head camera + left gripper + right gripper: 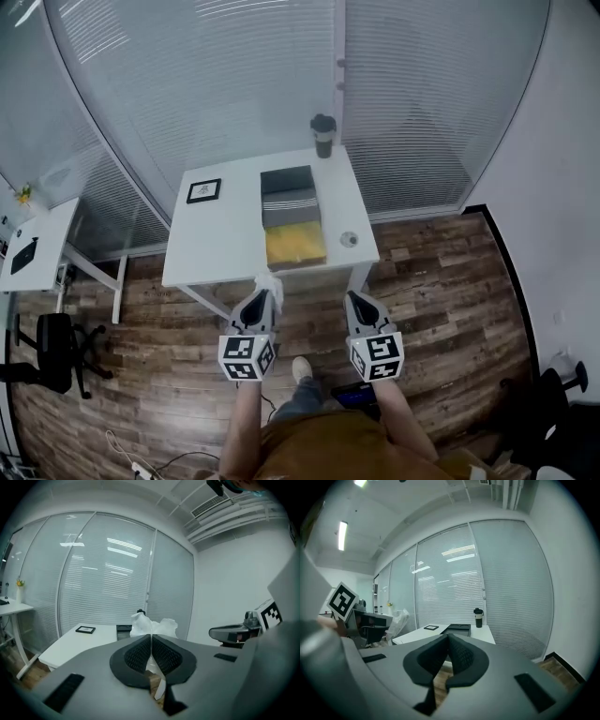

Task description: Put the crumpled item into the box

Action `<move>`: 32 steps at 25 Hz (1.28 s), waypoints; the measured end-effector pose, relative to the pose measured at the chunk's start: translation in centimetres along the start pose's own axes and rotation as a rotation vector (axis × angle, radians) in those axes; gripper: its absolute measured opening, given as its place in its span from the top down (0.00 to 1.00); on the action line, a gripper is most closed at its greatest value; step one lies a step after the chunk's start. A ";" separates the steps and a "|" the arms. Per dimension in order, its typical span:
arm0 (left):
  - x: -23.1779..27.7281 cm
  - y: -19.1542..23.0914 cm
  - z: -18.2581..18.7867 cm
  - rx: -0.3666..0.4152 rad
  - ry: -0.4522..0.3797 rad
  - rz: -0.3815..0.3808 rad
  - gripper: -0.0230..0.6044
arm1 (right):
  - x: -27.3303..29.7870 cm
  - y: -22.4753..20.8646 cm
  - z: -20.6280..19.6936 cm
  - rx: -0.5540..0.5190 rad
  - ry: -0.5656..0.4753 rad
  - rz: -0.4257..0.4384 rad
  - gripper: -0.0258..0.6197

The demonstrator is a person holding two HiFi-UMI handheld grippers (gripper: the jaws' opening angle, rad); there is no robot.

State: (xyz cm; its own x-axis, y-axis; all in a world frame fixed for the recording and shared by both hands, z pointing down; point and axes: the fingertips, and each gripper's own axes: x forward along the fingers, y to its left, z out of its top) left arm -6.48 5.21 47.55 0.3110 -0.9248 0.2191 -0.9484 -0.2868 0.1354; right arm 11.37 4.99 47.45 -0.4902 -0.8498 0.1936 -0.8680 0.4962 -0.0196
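A crumpled white paper is pinched in my left gripper, whose jaws are shut on it; in the head view the paper sticks out past the left gripper, just short of the white table's near edge. The open box, dark with a yellow inside flap, lies on the table ahead; it also shows as a dark box in the right gripper view. My right gripper hangs beside the left one, over the floor, its jaws shut with nothing between them.
A black cup stands at the table's far edge, and a small framed picture lies at its left. A small round object sits right of the box. A second desk and an office chair stand left. Glass walls with blinds lie behind.
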 end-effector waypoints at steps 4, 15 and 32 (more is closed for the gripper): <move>3.2 2.1 0.6 -0.009 0.008 -0.015 0.91 | 3.3 -1.0 0.5 -0.009 0.015 -0.019 0.94; 10.9 8.1 2.7 -0.022 0.020 -0.058 0.91 | 13.4 -1.2 2.2 -0.033 0.030 -0.019 0.94; 17.5 10.5 3.1 -0.005 0.054 -0.083 0.91 | 19.6 -3.8 1.5 -0.008 0.061 -0.019 0.94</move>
State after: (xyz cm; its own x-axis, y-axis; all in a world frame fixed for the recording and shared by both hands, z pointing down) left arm -11.24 -14.74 49.85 0.3914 -0.8831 0.2586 -0.9190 -0.3606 0.1596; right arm 4.90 -13.83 49.87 -0.4675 -0.8469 0.2535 -0.8763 0.4816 -0.0071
